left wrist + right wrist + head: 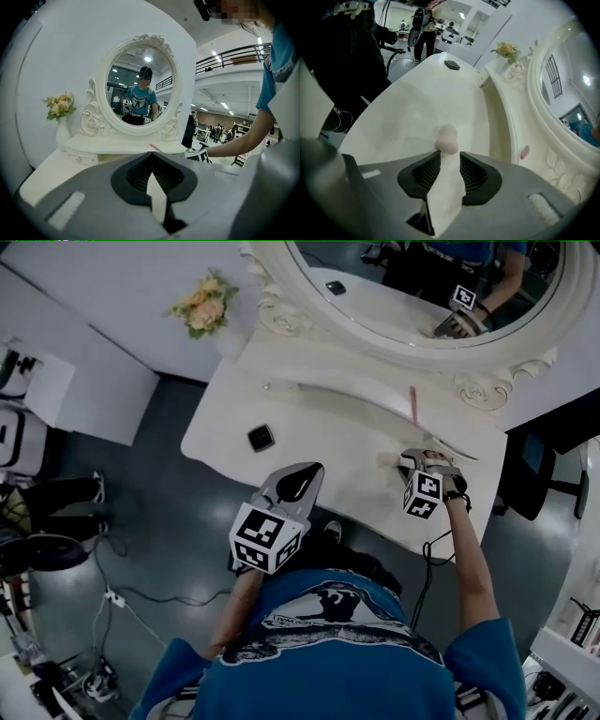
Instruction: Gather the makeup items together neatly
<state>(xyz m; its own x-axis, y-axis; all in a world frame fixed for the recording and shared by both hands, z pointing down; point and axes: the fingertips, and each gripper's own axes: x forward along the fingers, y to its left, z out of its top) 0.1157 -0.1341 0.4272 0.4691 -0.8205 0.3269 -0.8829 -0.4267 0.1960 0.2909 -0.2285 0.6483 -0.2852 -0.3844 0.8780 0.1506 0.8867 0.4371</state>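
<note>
The left gripper [151, 154] has its jaws together; the right gripper [450, 155] holds its jaws apart, a beige sponge [447, 138] at their tips on the white table [417, 93].

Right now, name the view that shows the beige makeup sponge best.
Right gripper view: the sponge lies close, central and unblocked on the tabletop. Head view shows only a small beige speck beside the gripper; left gripper view shows none.
</note>
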